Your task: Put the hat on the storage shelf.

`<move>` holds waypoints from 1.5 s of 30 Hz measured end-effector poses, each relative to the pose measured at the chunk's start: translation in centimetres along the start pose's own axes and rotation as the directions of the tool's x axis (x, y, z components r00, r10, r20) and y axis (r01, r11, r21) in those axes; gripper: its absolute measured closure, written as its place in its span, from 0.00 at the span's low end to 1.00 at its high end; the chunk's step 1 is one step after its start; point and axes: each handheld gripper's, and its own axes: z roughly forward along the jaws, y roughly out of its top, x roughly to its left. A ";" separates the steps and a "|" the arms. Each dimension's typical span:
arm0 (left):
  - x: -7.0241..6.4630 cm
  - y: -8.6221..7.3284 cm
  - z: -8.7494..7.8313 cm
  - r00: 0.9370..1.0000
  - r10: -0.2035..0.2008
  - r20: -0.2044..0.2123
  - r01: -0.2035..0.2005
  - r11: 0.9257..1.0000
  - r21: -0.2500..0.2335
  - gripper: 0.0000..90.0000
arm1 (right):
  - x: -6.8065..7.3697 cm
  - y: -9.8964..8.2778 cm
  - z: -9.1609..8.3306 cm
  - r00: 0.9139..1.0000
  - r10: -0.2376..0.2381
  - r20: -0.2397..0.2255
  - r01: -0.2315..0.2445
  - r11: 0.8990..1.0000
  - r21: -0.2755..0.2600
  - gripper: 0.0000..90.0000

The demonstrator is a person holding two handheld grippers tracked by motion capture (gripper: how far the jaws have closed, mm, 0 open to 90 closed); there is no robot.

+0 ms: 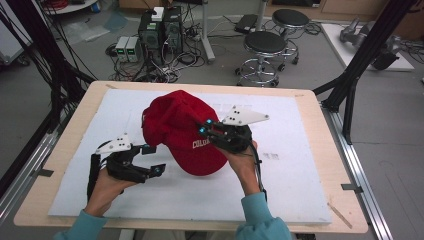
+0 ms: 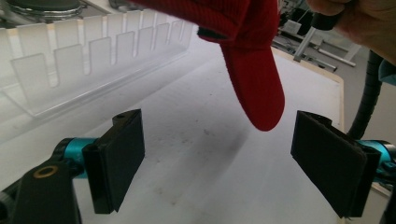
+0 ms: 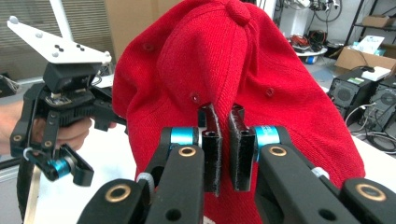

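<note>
The red cap (image 1: 180, 131) is held up over the white surface (image 1: 300, 180), its fabric pinched by the right hand-held gripper (image 1: 206, 128). The left hand-held gripper (image 1: 153, 159) is spread wide, seemingly just beside the cap's brim and not touching it.

Wooden table (image 1: 320, 150), white foam sheet (image 1: 290, 180) on top (covers most), approx. centred

Red cap (image 2: 252, 60) crown cut off by top edge in left gripper view; white logo lettering (image 1: 200, 144) partly hidden.
</note>
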 end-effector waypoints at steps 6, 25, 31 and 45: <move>-0.4 0.2 1.1 0.999 -0.013 0.043 0.014 1.000 -0.019 0.22 | 0.1 0.0 0.1 1.000 0.004 -0.004 -0.004 1.000 -0.013 0.95; -1.0 0.4 2.8 0.997 -0.015 0.078 0.023 0.995 -0.102 0.39 | 0.2 0.0 0.1 1.000 0.012 -0.010 -0.013 0.999 -0.034 0.95; -1.3 0.4 2.8 0.997 0.004 0.079 0.005 0.993 -0.119 0.55 | 0.3 0.0 0.3 1.000 0.014 -0.016 -0.015 0.999 -0.035 0.95; -1.3 0.5 2.6 0.997 0.017 0.077 -0.007 0.992 -0.127 0.83 | 0.3 -0.1 0.5 0.999 0.016 -0.029 -0.017 0.999 -0.038 0.95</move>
